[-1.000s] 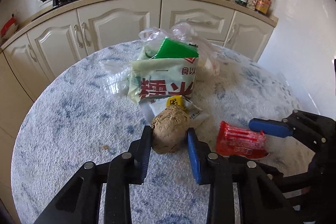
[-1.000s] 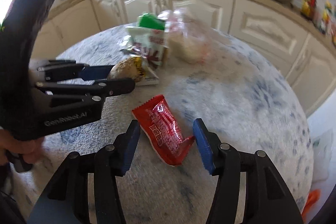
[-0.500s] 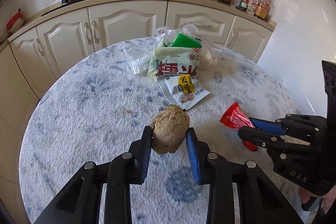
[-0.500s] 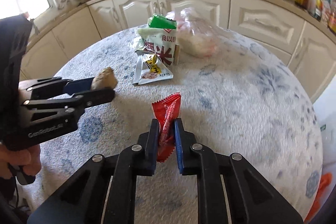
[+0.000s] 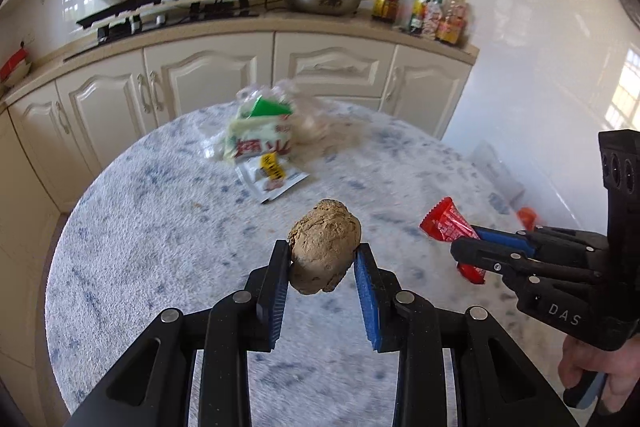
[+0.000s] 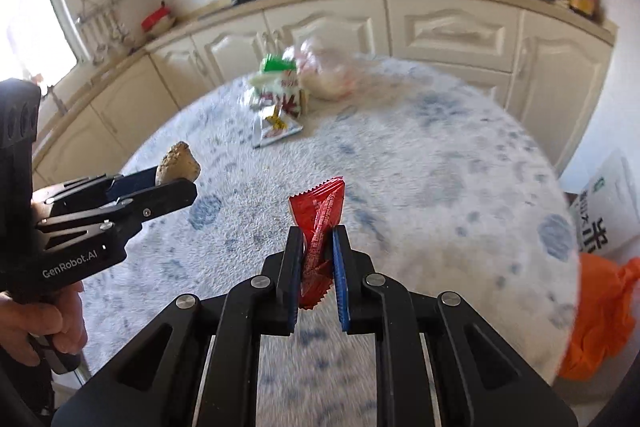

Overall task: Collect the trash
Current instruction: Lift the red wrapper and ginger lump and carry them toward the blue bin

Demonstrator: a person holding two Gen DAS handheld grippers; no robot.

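My left gripper [image 5: 322, 257] is shut on a brown crumpled paper ball [image 5: 324, 251] and holds it above the round table [image 5: 140, 247]. It also shows in the right wrist view [image 6: 178, 163]. My right gripper [image 6: 316, 239] is shut on a red snack wrapper [image 6: 320, 219], also lifted off the table; the wrapper shows in the left wrist view [image 5: 446, 225]. A white and yellow packet [image 5: 272, 177] lies on the table in front of a green and white bag [image 5: 260, 135] and a clear plastic bag [image 6: 326, 75].
An orange trash bag [image 6: 600, 311] hangs past the table's right edge, beside a white printed bag [image 6: 604, 215]. Cream cabinets [image 5: 200, 83] with a stove, pan and bottles stand behind the table.
Both grippers have lifted and pulled back from the pile with their items. The right gripper closed on the red wrapper, which lay flat on the table a second ago.
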